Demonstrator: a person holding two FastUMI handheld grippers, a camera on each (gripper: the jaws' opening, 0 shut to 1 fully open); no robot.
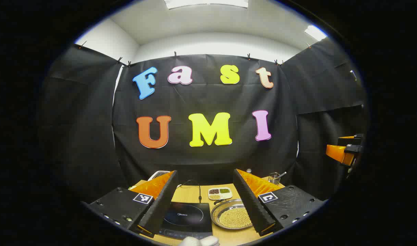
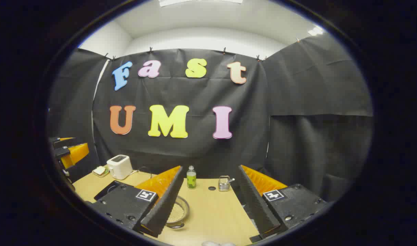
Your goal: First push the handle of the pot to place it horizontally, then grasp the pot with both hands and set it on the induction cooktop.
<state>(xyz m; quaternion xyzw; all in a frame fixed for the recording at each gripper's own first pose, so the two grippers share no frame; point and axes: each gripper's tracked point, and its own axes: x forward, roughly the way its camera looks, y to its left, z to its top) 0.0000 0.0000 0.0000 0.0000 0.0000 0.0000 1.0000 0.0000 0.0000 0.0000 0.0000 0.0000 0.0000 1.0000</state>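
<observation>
In the left gripper view a shallow metal pot (image 1: 233, 217) full of pale beans sits on the wooden table (image 1: 194, 194), just right of the black induction cooktop (image 1: 186, 217). A short dark handle (image 1: 219, 202) sticks out at the pot's far left. My left gripper (image 1: 205, 172) hangs open above both, with nothing between its fingers. In the right gripper view the pot (image 2: 178, 211) lies half hidden behind the left finger of my right gripper (image 2: 211, 167), which is open and holds nothing. A corner of the cooktop (image 2: 107, 189) peeks out at the left.
A divided dish of beans (image 1: 220, 193) and a glass with a spoon (image 1: 274, 177) stand behind the pot. A green bottle (image 2: 191, 177), a metal holder (image 2: 224, 183), a white toaster (image 2: 119, 166) and a small plate (image 2: 99, 171) line the back. A gloved hand (image 1: 198, 241) shows at the bottom.
</observation>
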